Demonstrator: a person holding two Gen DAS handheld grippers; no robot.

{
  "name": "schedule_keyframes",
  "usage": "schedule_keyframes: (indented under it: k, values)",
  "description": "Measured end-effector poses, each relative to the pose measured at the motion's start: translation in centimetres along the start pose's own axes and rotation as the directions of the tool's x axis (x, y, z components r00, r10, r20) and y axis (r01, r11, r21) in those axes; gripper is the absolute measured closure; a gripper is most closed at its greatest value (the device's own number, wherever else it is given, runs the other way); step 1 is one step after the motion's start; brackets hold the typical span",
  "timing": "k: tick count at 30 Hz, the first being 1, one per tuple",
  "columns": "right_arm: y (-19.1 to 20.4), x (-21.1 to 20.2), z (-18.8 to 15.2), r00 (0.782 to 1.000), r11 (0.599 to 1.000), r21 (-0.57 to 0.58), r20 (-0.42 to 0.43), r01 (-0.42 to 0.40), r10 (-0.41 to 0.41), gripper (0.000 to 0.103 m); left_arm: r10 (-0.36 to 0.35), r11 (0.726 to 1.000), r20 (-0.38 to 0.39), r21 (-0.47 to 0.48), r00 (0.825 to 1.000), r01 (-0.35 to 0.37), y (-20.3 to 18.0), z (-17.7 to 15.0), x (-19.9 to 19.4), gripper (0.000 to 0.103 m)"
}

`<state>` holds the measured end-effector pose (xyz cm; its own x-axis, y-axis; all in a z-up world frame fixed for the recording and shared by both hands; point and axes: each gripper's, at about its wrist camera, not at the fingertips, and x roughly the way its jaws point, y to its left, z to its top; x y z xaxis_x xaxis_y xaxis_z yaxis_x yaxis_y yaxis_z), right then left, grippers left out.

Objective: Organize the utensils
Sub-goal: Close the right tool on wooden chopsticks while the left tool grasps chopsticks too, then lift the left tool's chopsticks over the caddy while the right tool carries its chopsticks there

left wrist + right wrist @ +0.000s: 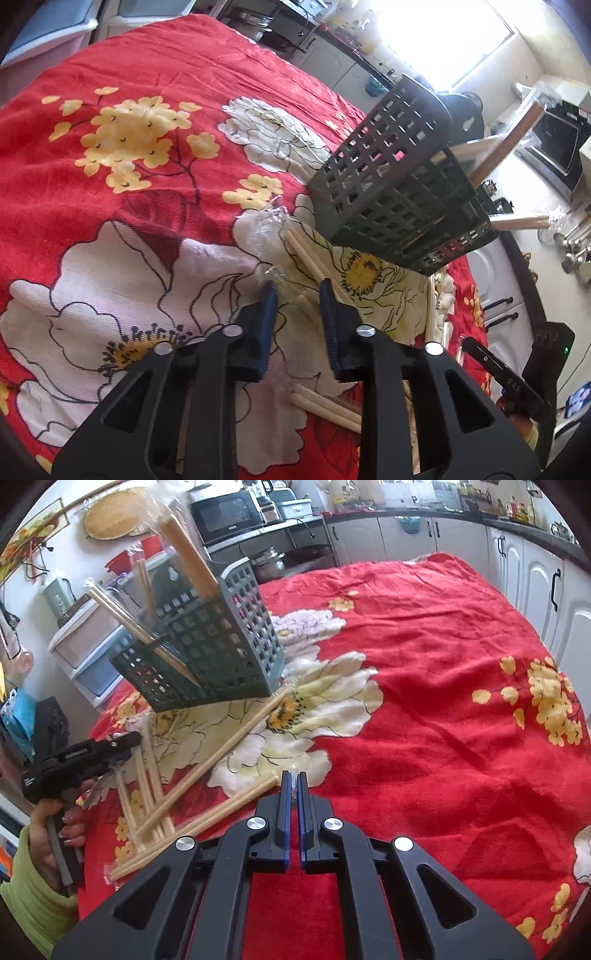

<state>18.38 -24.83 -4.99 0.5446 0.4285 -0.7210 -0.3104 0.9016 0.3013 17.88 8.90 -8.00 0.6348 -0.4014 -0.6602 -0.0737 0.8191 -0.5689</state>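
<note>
A dark green perforated utensil basket (399, 192) stands on the red floral cloth, with several wrapped wooden chopsticks sticking out of it (188, 566). More wrapped chopstick pairs (207, 760) lie loose on the cloth in front of it. My left gripper (297, 291) is open, low over the loose chopsticks (306, 254), its jaws on either side of one wrapped pair. It also shows in the right wrist view (122, 744). My right gripper (294, 775) is shut and empty, just right of the tip of a chopstick pair (255, 788).
The red floral cloth (424, 701) covers the whole table. Kitchen cabinets (532, 572) and a counter run along the far side, with a microwave (225, 515) and plastic drawers (88, 653) behind the basket.
</note>
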Motion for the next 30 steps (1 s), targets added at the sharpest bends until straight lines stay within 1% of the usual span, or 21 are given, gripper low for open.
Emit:
schedule_keyframes:
  k: [4,6,10,13,17,22,30]
  values:
    - [0.7,-1.3,0.3,0.999,1.000,-0.021,0.034,-0.009,0.010,0.100,-0.034,0.999,0.004,-0.035,0.999,0.034,0.6,0.1,-0.3,0.095]
    - [1.0,-1.9,0.4,0.999,0.999,-0.030,0.048,-0.012,0.013,0.100,-0.050,0.998,0.015,-0.038,0.999,0.050,0.6,0.1,-0.7,0.098]
    - [1.7,-3.0,0.8,0.996,0.999,-0.050,0.085,-0.017,0.022,0.101,-0.067,0.997,0.062,-0.025,0.996,0.069,0.0,0.2,-2.2,0.099]
    - [2.6,-3.9,1.2,0.993,0.997,-0.074,0.115,-0.024,0.033,0.101,-0.059,0.998,0.106,-0.002,0.993,0.059,-0.6,0.4,-3.6,0.099]
    - [4.0,-5.0,1.9,0.987,0.993,-0.109,0.150,-0.032,0.049,0.101,-0.052,0.999,0.164,0.021,0.985,0.049,-1.3,0.9,-5.5,0.099]
    - [5.7,-6.3,2.6,0.980,0.988,-0.152,0.186,-0.039,0.068,0.101,-0.055,0.997,0.231,0.068,0.971,0.040,-2.5,1.3,-8.0,0.099]
    - [8.3,-7.5,4.0,0.969,0.973,-0.222,0.223,-0.057,0.108,0.101,-0.096,0.989,0.302,0.137,0.949,0.057,-4.8,1.5,-11.4,0.100]
